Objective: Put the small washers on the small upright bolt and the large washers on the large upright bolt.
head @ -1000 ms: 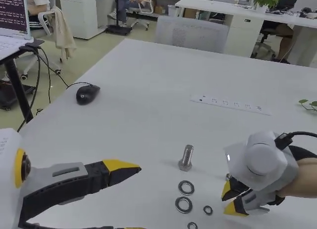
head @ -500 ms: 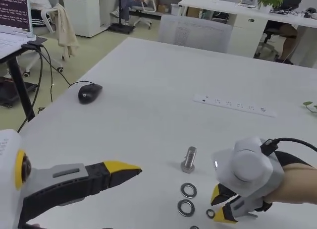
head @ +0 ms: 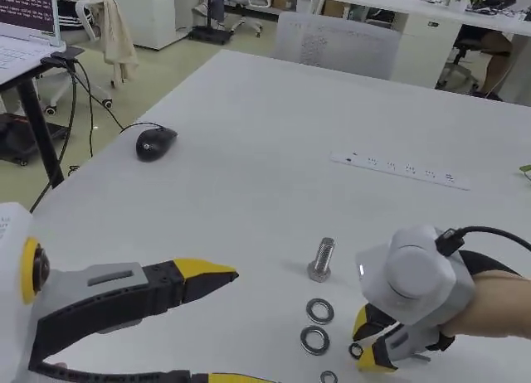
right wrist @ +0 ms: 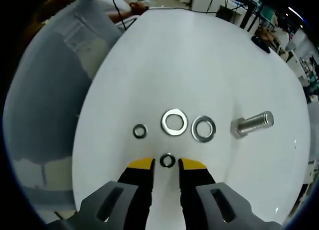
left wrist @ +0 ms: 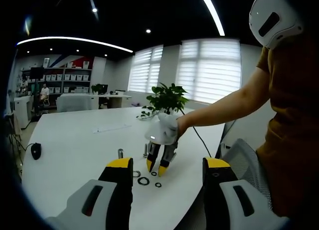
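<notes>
1. The right gripper (head: 362,346) is held low over the white table (head: 249,134) at the near right. Its jaws are set only narrowly apart and nothing is clamped.
2. A small washer (right wrist: 167,161) is straddled by those jaws. In the right gripper view it lies flat on the table between the two yellow tips, with a sliver of table seen on either side.
3. A second small washer (right wrist: 140,131) lies flat a little beyond the tips, off to the left in that view and apart from them.
4. One large washer (right wrist: 174,122) and the other large washer (right wrist: 204,128) are laid flat side by side beyond the tips, close together but not touching.
5. The large bolt (head: 321,259) is stood upright on its head, threaded shank up, just beside the nearer of the large washers.
6. In the left gripper view a thinner upright piece (left wrist: 145,150) is made out just beside the right gripper. It is too small to be told for certain as the small bolt.
7. The left gripper (head: 217,327) is held above the table at the near left, jaws spread wide with nothing between them. It is kept to the left of the washers and touches none of them.
8. Farther off on the table a black mouse (head: 155,143) and a white power strip (head: 401,169) are seen, well apart from each other.
</notes>
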Action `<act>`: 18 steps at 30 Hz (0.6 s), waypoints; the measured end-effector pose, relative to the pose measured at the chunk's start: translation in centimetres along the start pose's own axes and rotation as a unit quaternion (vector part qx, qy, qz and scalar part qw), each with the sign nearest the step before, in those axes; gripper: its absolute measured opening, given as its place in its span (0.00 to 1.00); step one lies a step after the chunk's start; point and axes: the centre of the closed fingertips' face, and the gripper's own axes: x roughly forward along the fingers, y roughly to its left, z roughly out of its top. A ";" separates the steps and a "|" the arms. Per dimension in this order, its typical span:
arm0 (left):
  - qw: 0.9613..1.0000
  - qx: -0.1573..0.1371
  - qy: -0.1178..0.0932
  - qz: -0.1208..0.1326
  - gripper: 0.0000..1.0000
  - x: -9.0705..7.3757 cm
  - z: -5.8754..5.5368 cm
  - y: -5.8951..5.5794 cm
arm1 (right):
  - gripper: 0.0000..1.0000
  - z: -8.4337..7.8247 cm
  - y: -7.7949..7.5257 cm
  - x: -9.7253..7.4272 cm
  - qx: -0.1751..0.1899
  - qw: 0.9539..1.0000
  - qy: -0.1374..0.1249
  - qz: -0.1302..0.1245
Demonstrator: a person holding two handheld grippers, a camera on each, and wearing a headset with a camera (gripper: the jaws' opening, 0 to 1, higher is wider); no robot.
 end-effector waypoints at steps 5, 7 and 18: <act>1.000 0.000 -0.002 0.002 0.55 0.1 0.1 0.0 | 0.20 -0.1 0.1 0.0 -0.001 1.000 0.001 0.008; 1.000 -0.001 -0.002 0.004 0.55 0.1 0.0 0.0 | 0.19 -0.1 0.1 0.0 -0.004 1.000 0.001 0.009; 1.000 -0.002 0.000 0.003 0.55 0.2 -0.1 -0.3 | 0.14 -0.1 0.1 0.1 -0.016 1.000 0.009 0.002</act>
